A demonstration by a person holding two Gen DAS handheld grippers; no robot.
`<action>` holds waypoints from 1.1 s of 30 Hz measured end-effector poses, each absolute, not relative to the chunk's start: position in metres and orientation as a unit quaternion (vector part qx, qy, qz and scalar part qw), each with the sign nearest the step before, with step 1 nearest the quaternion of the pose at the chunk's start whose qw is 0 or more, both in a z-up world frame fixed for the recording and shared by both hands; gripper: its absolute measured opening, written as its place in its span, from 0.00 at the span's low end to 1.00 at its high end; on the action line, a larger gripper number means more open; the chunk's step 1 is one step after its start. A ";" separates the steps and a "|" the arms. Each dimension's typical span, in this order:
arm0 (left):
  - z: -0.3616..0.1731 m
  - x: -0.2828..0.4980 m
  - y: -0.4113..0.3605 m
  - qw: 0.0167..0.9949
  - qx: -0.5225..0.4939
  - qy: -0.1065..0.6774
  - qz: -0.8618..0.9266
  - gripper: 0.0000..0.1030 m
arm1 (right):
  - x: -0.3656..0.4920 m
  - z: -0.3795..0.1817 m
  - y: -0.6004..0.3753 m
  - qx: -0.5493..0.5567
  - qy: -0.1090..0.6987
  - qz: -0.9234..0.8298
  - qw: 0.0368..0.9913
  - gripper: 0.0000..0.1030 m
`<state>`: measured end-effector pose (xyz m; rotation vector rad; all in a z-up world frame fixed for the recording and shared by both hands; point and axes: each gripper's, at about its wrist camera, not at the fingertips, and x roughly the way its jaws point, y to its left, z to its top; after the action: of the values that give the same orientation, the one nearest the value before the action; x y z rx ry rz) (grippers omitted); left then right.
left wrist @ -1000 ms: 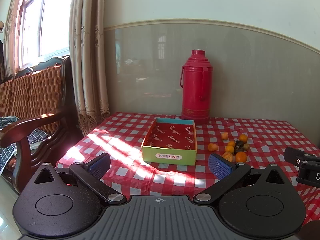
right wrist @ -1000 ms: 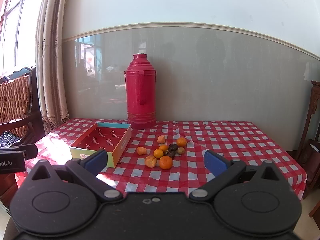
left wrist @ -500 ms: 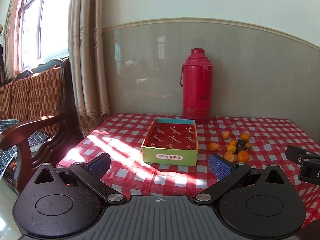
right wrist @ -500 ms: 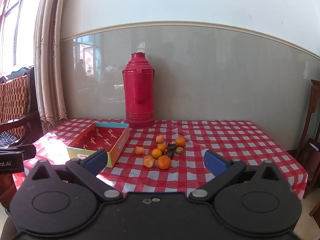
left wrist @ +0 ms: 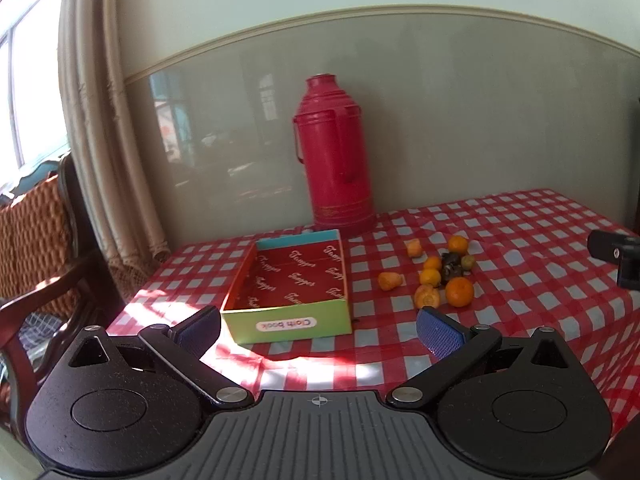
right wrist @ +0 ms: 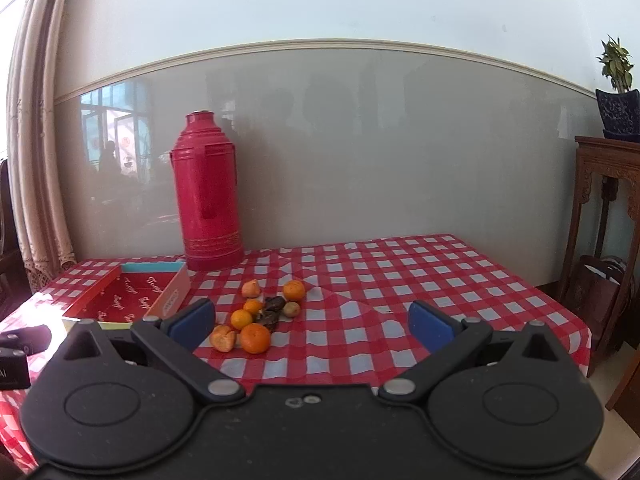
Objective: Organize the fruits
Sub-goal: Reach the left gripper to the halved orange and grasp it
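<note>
Several small oranges (left wrist: 459, 291) and a dark fruit (left wrist: 451, 264) lie in a loose cluster on the red checked tablecloth (left wrist: 540, 280); the cluster also shows in the right wrist view (right wrist: 255, 338). An empty open box (left wrist: 294, 280) with a red lining and green front stands left of the fruit, and shows in the right wrist view (right wrist: 132, 300). My left gripper (left wrist: 318, 330) is open and empty, held in front of the box. My right gripper (right wrist: 312, 322) is open and empty, held in front of the fruit.
A tall red thermos (left wrist: 334, 168) stands at the back of the table against the wall. A wooden armchair (left wrist: 44, 248) and curtain (left wrist: 104, 128) are to the left. A carved wooden stand (right wrist: 608, 240) with a potted plant is to the right.
Both grippers have moved closer to the table and swung right. The box and fruit now appear larger. Both stay open and empty.
</note>
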<state>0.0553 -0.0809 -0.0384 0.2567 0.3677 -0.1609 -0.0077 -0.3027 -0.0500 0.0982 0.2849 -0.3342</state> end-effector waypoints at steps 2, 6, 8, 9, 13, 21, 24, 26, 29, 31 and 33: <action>-0.047 0.064 -0.101 0.969 0.155 0.172 -0.087 1.00 | -0.003 -0.057 -0.315 0.059 0.140 -0.178 0.972 0.95; -0.064 0.089 -0.139 0.961 0.192 0.165 -0.115 1.00 | 0.007 -0.070 -0.339 0.074 0.134 -0.197 0.968 0.95; -0.072 0.103 -0.156 0.956 0.204 0.166 -0.133 1.00 | 0.010 -0.076 -0.348 0.076 0.125 -0.205 0.968 0.95; -0.077 0.110 -0.163 0.953 0.213 0.167 -0.140 1.00 | 0.012 -0.080 -0.353 0.076 0.121 -0.207 0.968 0.95; -0.096 0.140 -0.188 0.940 0.240 0.175 -0.169 0.99 | 0.021 -0.091 -0.369 0.080 0.108 -0.224 0.965 0.95; -0.129 0.189 -0.214 0.927 0.229 0.224 -0.197 0.74 | 0.048 -0.109 -0.386 0.078 0.103 -0.236 0.963 0.95; -0.140 0.204 -0.218 0.923 0.223 0.241 -0.201 0.74 | 0.061 -0.115 -0.387 0.072 0.111 -0.236 0.963 0.95; -0.147 0.214 -0.222 0.921 0.221 0.250 -0.204 0.66 | 0.069 -0.119 -0.388 0.075 0.115 -0.234 0.962 0.95; -0.154 0.228 -0.225 0.918 0.211 0.267 -0.205 0.62 | 0.075 -0.125 -0.389 0.084 0.120 -0.228 0.963 0.95; -0.157 0.233 -0.227 0.918 0.210 0.268 -0.203 0.61 | 0.077 -0.129 -0.390 0.091 0.125 -0.222 0.963 0.95; -0.160 0.237 -0.229 0.917 0.207 0.272 -0.204 0.61 | 0.079 -0.129 -0.390 0.098 0.126 -0.219 0.963 0.95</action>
<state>0.2368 -0.2287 -0.1601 0.4264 0.5598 -0.4195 0.0786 -0.3899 -0.1295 0.1991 0.2547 -0.4426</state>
